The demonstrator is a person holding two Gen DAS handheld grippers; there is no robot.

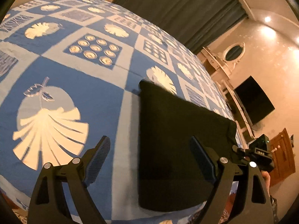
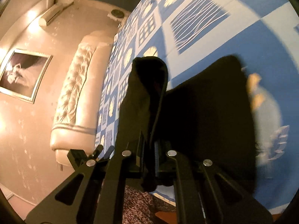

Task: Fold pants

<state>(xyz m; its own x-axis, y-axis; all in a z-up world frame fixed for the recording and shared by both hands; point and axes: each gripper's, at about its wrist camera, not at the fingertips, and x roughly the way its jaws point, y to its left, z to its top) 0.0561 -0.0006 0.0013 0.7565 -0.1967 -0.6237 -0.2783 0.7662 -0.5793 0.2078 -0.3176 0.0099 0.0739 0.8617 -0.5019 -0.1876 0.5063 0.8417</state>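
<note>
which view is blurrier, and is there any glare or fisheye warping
Right wrist view: motion blur smears the black pants and the bedspread print beside them. Left wrist view: sharper, but glare spots bloom on the wall, and the bed bulges like a dome. Both have a warm orange cast.

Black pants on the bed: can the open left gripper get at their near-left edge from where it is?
Probably yes. The left gripper is open above the bedspread, and nothing lies between it and the black pants; the right gripper pinches another part.
</note>
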